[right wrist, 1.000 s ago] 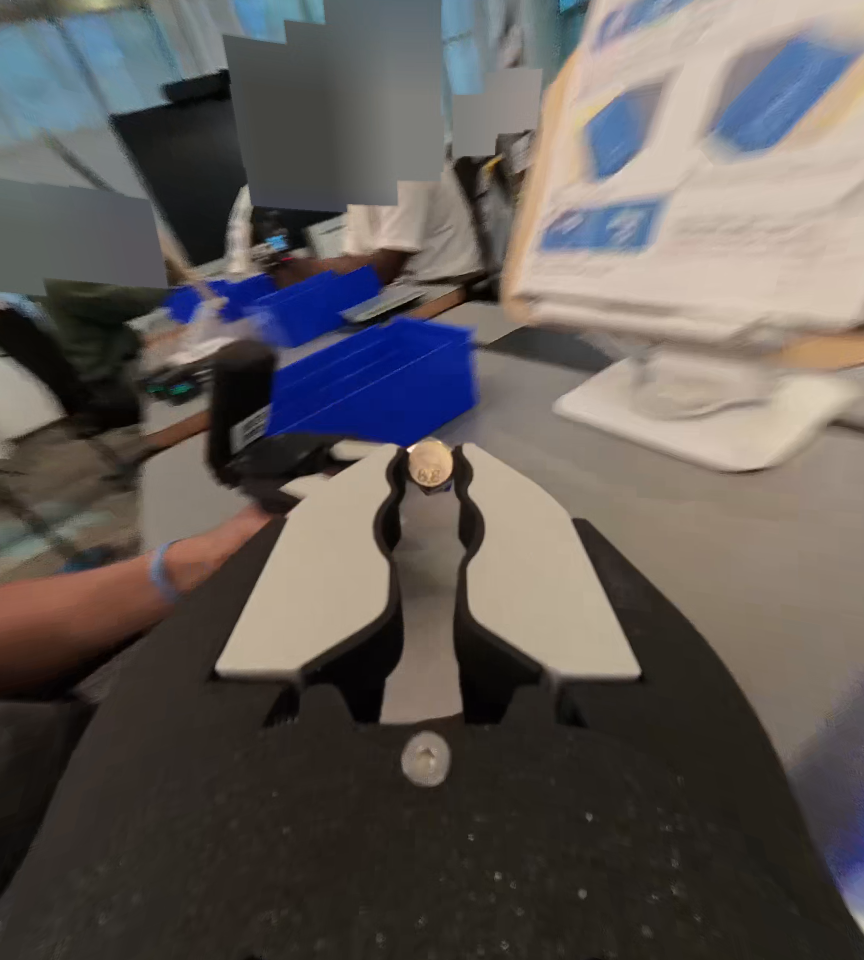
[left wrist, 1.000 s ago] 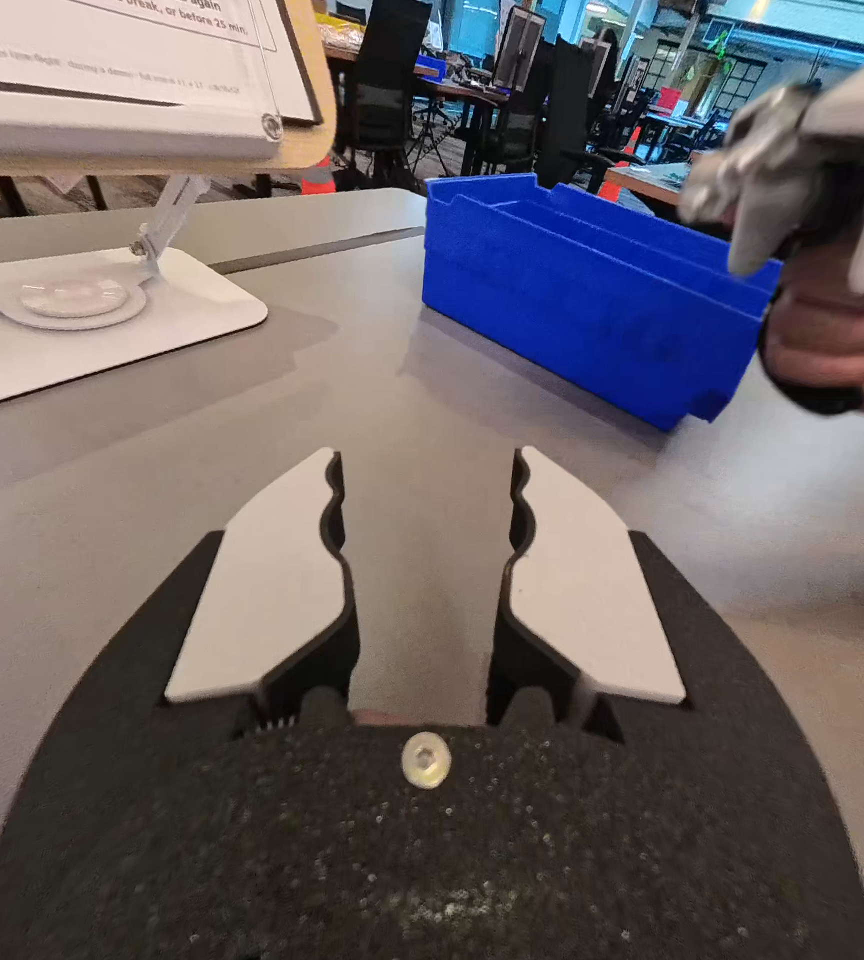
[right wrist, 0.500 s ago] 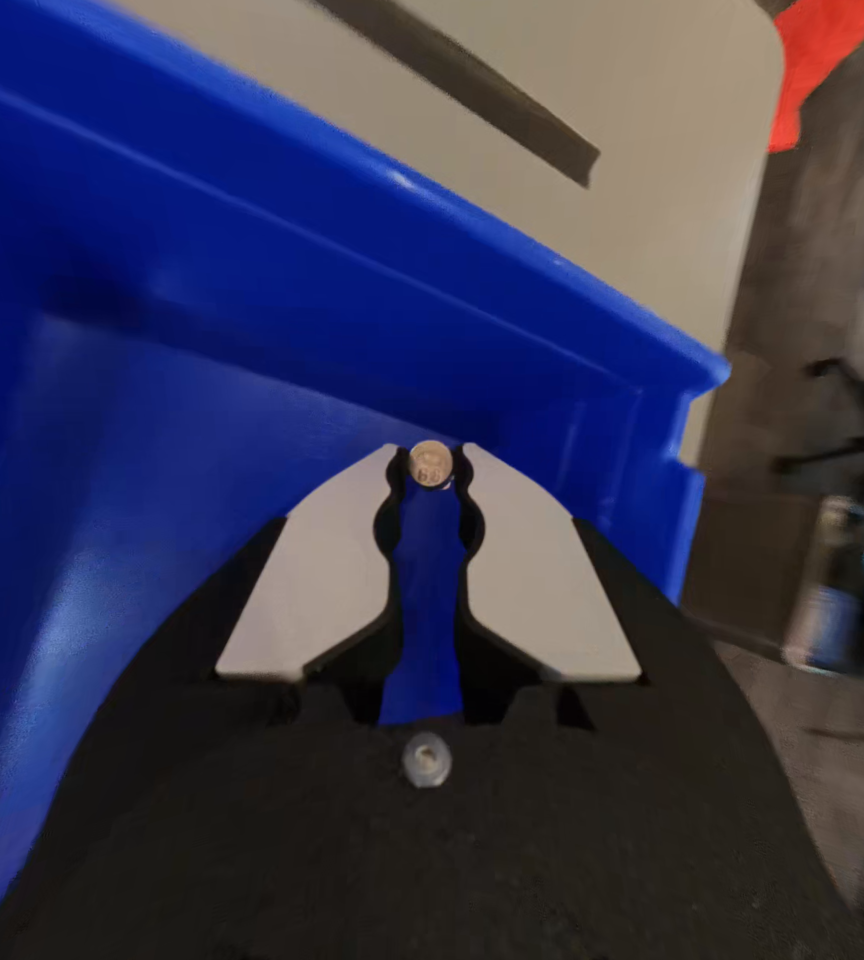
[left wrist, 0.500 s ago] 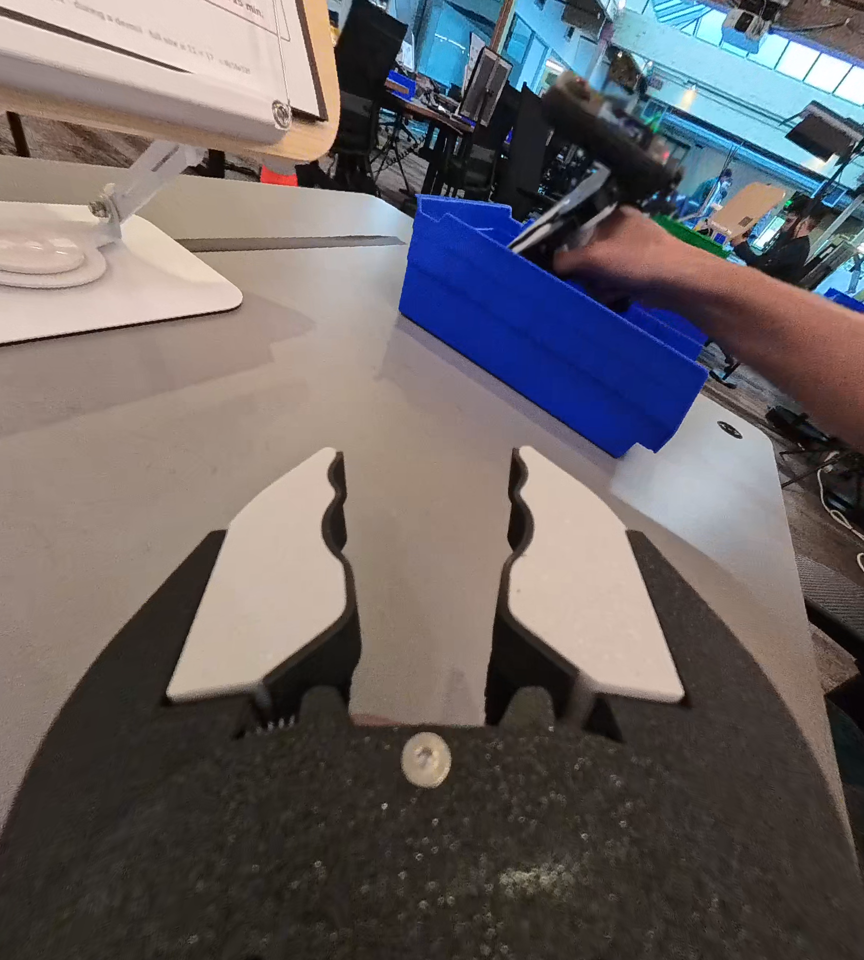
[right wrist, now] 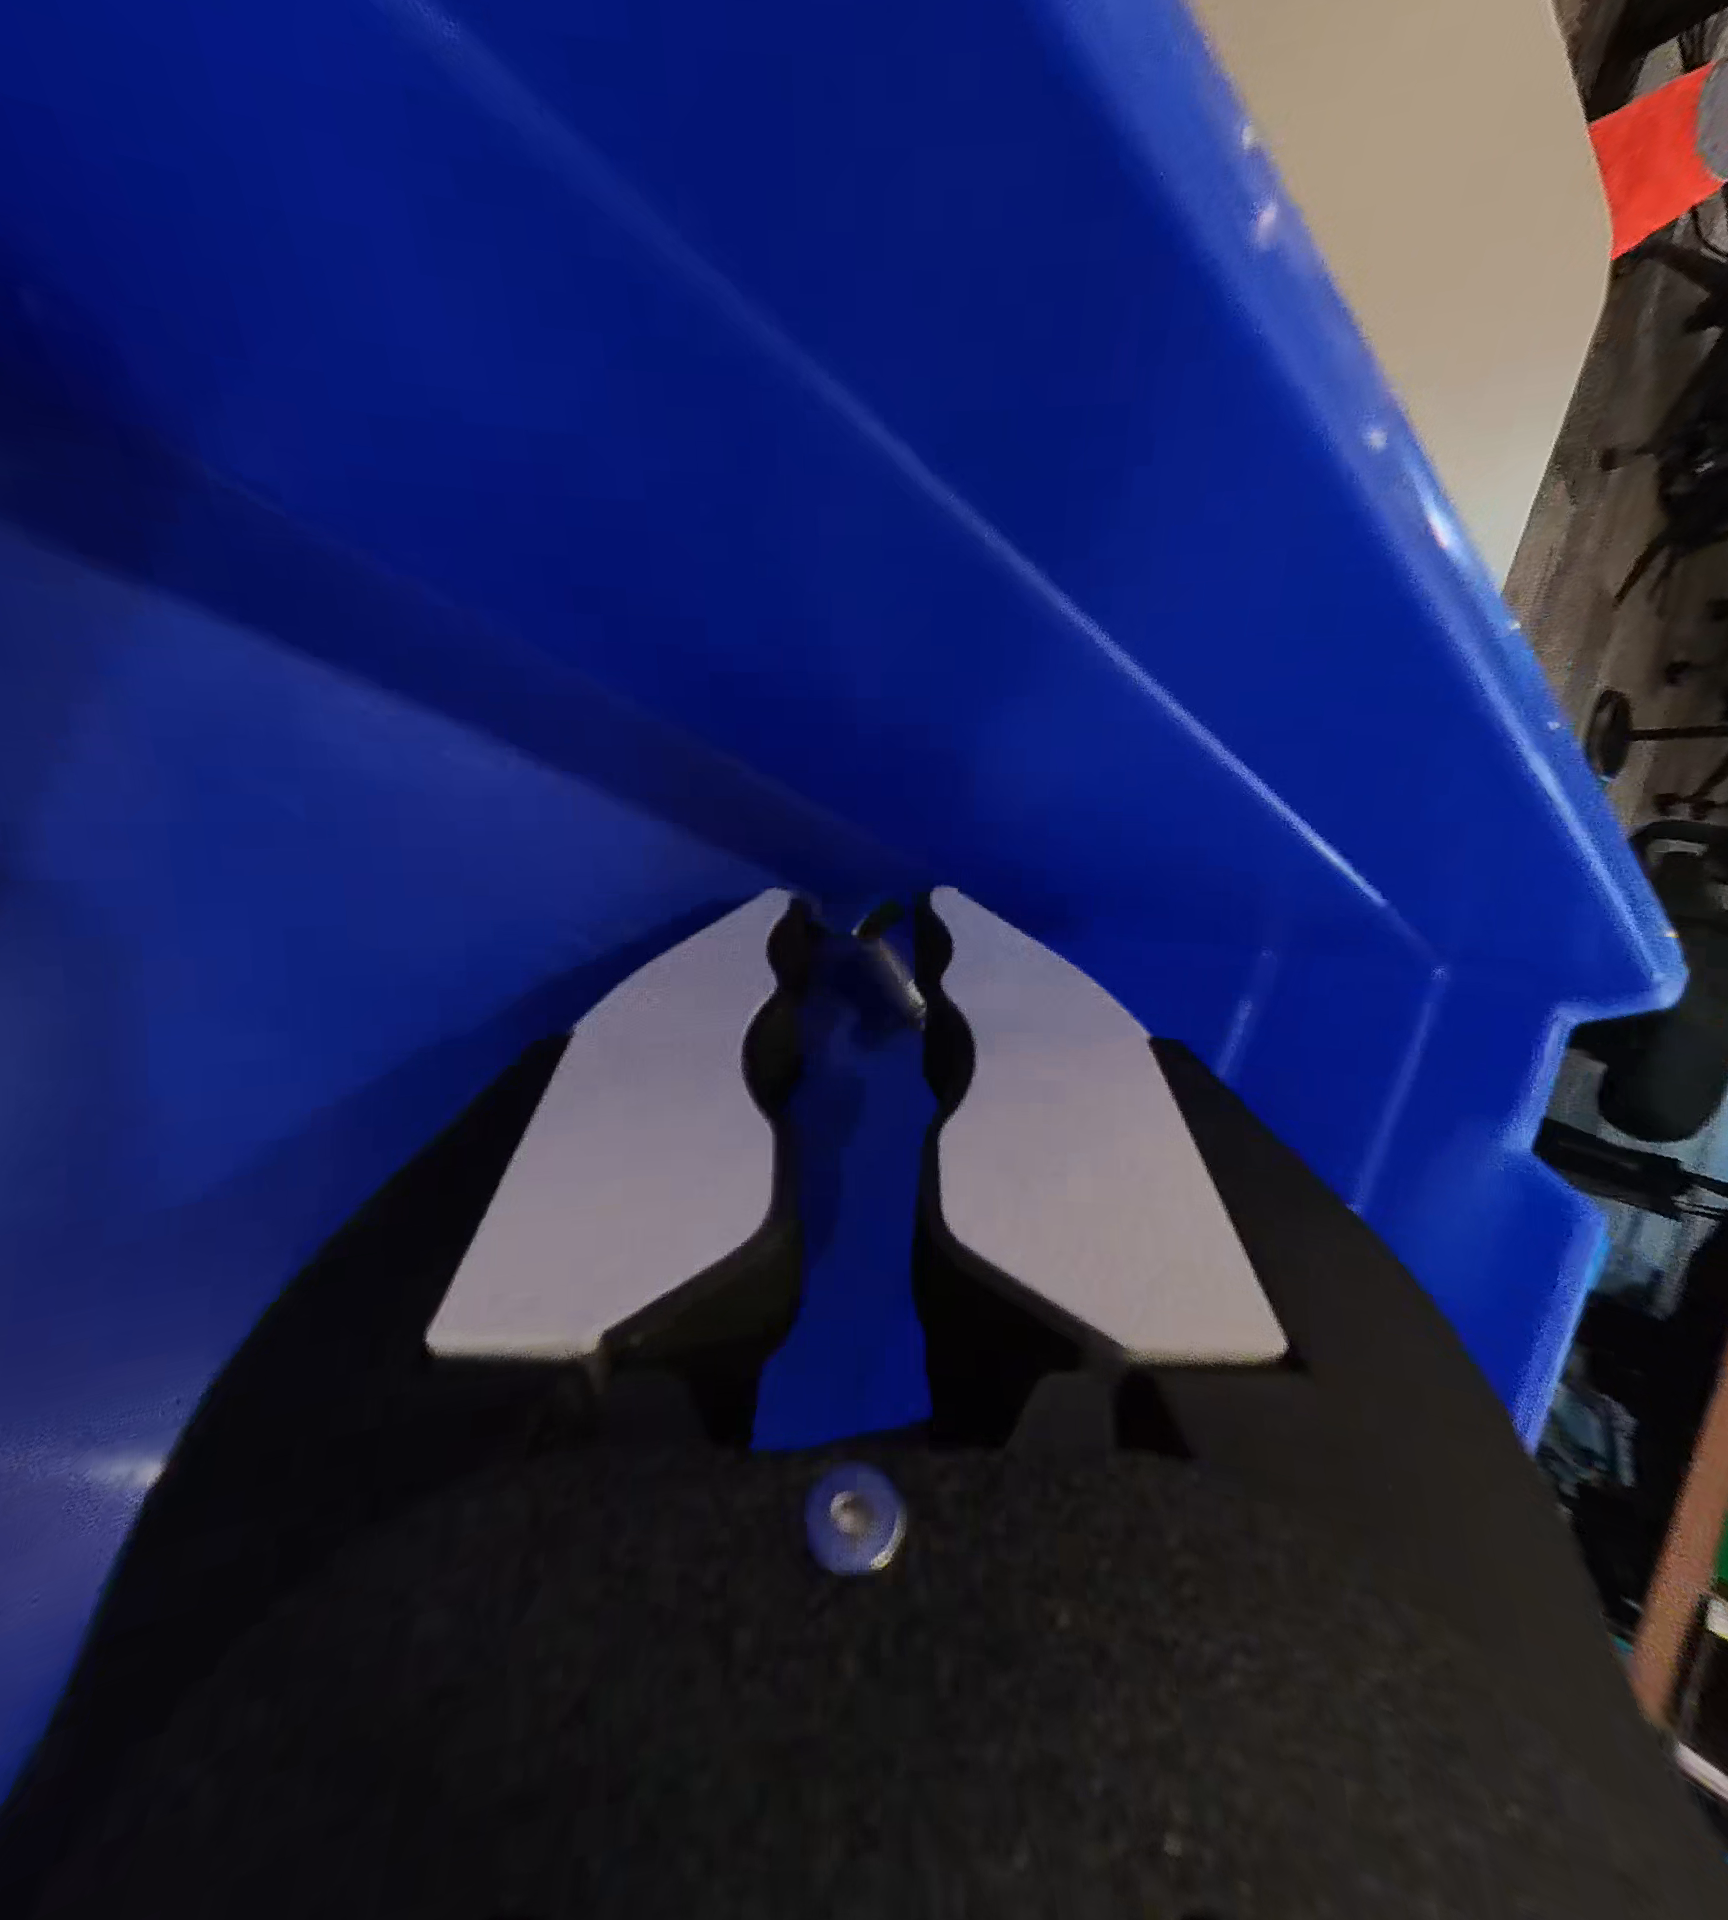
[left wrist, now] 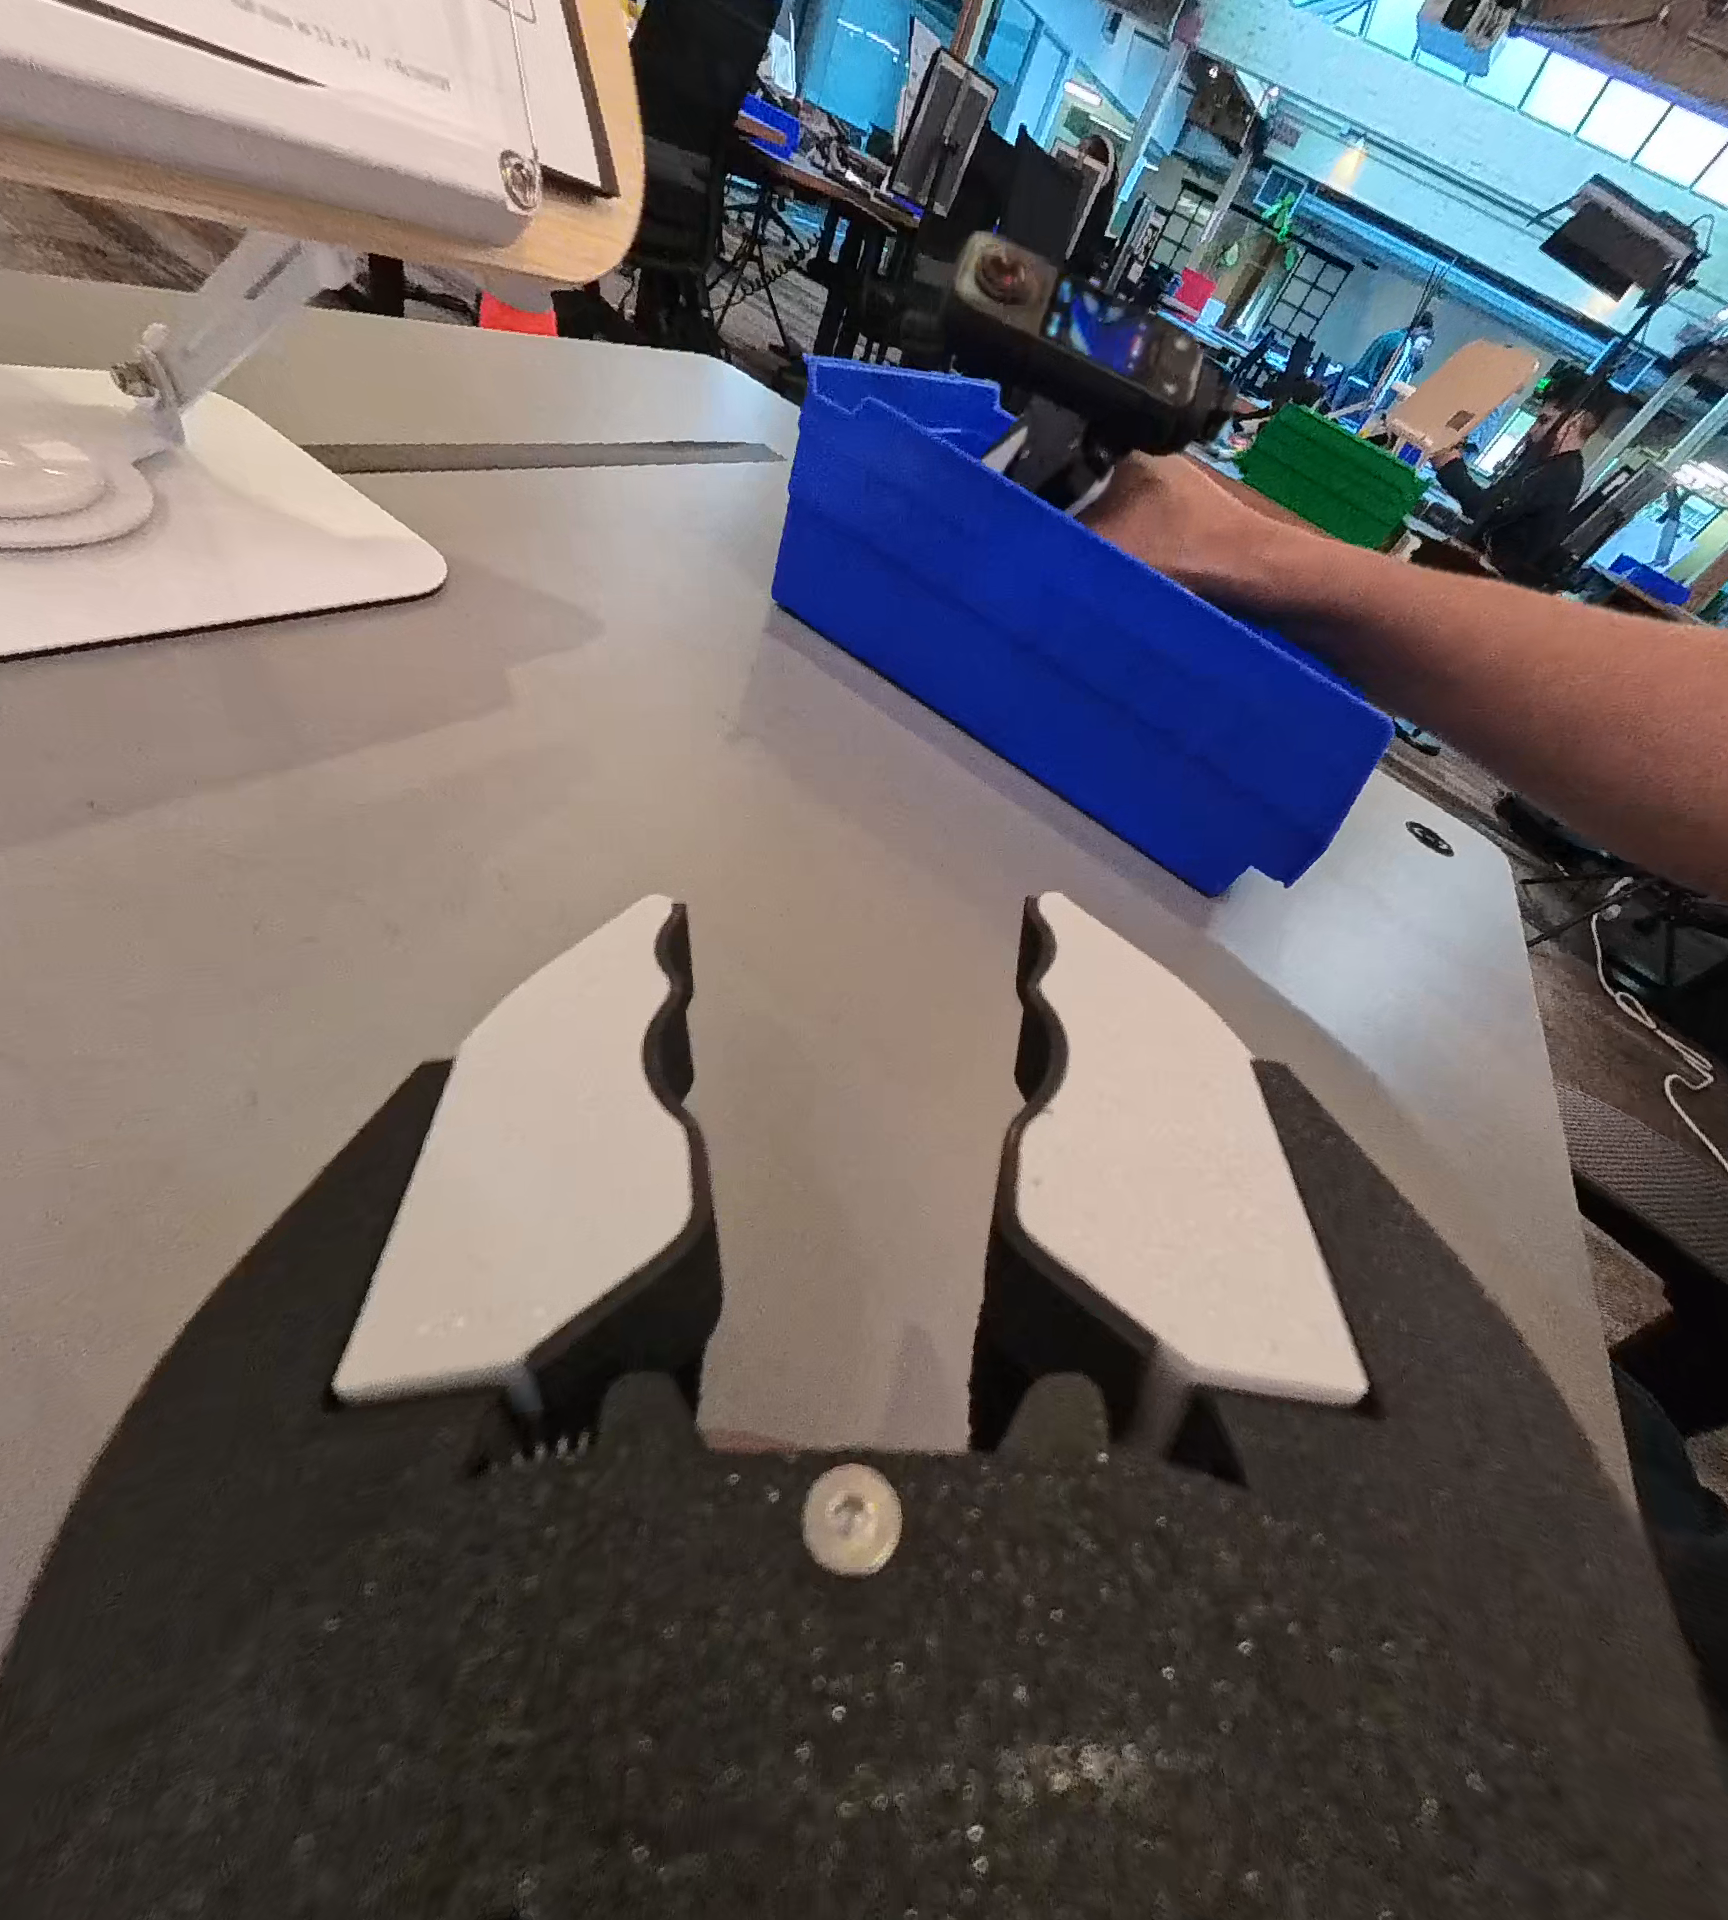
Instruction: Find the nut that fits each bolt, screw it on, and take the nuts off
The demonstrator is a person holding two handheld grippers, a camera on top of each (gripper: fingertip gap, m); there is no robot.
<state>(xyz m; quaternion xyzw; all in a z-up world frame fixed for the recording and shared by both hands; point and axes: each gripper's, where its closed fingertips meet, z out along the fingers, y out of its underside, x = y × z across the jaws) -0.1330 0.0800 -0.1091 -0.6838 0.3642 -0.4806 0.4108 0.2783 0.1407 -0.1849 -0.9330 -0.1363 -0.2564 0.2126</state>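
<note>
While its 2 white fingers stand spread with only bare tabletop between them, the left gripper (left wrist: pixel 852 920) hangs low over the grey table (left wrist: pixel 631 810), holding nothing. The right gripper (right wrist: pixel 865 914), deep inside the blue plastic bin (right wrist: pixel 839 468), has its jaws parted by a narrow gap; a small silver metal bolt (right wrist: pixel 891 971) lies tilted between the tips, against the inner edge of the right finger, and whether it is pinched or loose cannot be told. From the left wrist view, the bin (left wrist: pixel 1047 644) sits on the table's far right part, with a hand (left wrist: pixel 1182 520) reaching into it. A white stand (left wrist: pixel 164 530) carrying a wooden board (left wrist: pixel 569 239) sits far left.
</note>
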